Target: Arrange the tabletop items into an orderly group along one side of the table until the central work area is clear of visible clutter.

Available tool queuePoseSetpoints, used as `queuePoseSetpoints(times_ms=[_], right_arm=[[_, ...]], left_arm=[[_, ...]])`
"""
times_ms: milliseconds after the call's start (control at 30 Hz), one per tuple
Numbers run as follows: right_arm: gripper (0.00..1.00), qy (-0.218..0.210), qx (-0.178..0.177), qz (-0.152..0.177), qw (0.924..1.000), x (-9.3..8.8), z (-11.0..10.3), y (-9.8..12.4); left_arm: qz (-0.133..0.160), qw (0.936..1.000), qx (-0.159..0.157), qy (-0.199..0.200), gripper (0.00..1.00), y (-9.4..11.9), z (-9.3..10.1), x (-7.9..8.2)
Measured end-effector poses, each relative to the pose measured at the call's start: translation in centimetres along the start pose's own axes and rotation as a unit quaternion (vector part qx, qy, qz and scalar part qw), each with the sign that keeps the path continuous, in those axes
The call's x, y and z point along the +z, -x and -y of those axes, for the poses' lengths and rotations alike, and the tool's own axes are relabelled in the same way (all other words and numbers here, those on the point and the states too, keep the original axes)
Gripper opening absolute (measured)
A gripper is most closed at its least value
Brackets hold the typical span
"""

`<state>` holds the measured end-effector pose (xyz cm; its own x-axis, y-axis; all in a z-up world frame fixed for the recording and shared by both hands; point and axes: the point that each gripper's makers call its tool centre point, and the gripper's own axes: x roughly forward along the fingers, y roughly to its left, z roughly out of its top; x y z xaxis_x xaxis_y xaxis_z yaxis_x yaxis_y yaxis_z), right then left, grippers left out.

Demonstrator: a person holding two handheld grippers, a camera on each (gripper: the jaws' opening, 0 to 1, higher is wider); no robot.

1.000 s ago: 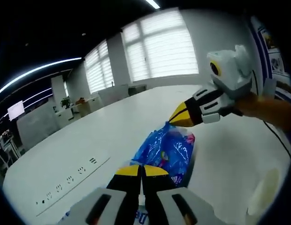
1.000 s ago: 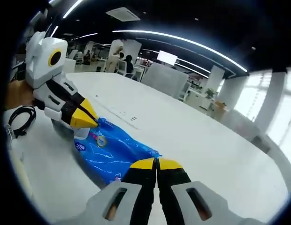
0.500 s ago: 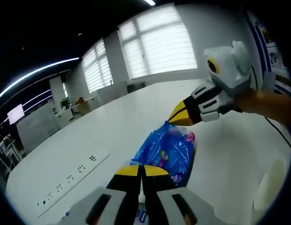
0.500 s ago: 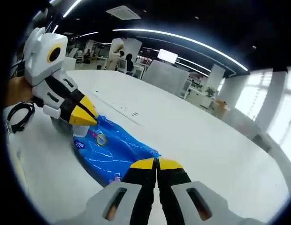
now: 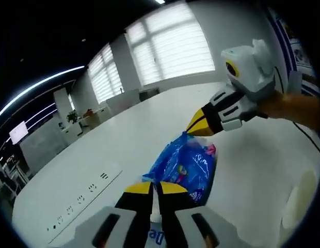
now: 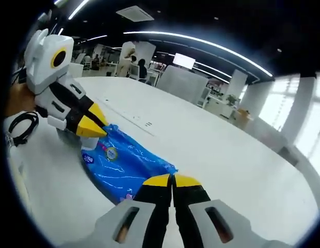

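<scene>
1. Left gripper view: left gripper (image 5: 156,187) low at centre, yellow tips pressed together on near end of blue plastic bag (image 5: 185,166).
2. Bag stretched over white table (image 5: 98,160) between both tools; power sockets (image 5: 77,199) set in tabletop to its left.
3. Right gripper (image 5: 192,128) at upper right, tips closed, pinching bag's far end.
4. Right gripper view: black cable (image 6: 18,129) coiled at far left, near left gripper.

Place: you're in an open-plan office.
Evidence: long white table (image 6: 227,150), blinded windows (image 5: 170,49), ceiling strip lights (image 6: 201,46), wall screen (image 6: 183,62).
</scene>
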<state>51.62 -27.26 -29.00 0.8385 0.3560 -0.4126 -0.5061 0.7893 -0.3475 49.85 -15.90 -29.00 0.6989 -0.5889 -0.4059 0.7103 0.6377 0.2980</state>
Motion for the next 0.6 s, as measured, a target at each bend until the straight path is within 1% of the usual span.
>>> queuePoseSetpoints(times_ms=[133,200,267,333,367,400,433,500,567,600], right_arm=[[0.01,-0.002,0.0,0.001,1.0,-0.1,0.3,0.1],[0.04,-0.002,-0.009,0.002,1.0,-0.1,0.8,0.1],[0.07,0.001,-0.016,0.009,0.9998,0.1,1.3,0.4],[0.13,0.0,-0.022,0.013,0.9997,0.5,1.5,0.7],[0.14,0.0,-0.025,0.016,0.9996,0.7,1.7,0.9],[0.15,0.0,-0.026,0.025,0.9993,1.1,1.2,1.6],[0.16,-0.002,-0.026,0.026,0.9993,1.1,1.1,1.9],[0.19,-0.009,-0.026,0.027,0.9993,1.6,1.7,1.7],[0.21,-0.012,-0.026,0.032,0.9991,1.6,1.8,1.9],[0.24,-0.013,-0.028,0.042,0.9986,1.8,1.9,2.1]], left_arm=[[0.002,1.0,0.001,0.002,0.06,0.0,-0.2,0.2],[0.006,1.0,0.002,0.002,0.09,0.1,-0.2,0.2],[0.018,0.9998,0.005,0.0,0.14,0.3,-0.4,0.5],[0.024,0.9997,0.005,0.007,0.16,0.5,-0.4,0.6],[0.03,0.9995,0.005,0.011,0.17,0.2,-0.9,1.0],[0.04,0.999,0.004,0.018,0.2,0.2,-1.2,1.4],[0.042,0.9989,0.0,0.022,0.23,0.3,-1.3,1.0],[0.043,0.9985,-0.005,0.032,0.3,0.6,-1.2,1.1],[0.045,0.9984,-0.003,0.033,0.34,1.0,-1.1,1.3],[0.047,0.9983,-0.002,0.034,0.36,1.3,-1.0,1.5]])
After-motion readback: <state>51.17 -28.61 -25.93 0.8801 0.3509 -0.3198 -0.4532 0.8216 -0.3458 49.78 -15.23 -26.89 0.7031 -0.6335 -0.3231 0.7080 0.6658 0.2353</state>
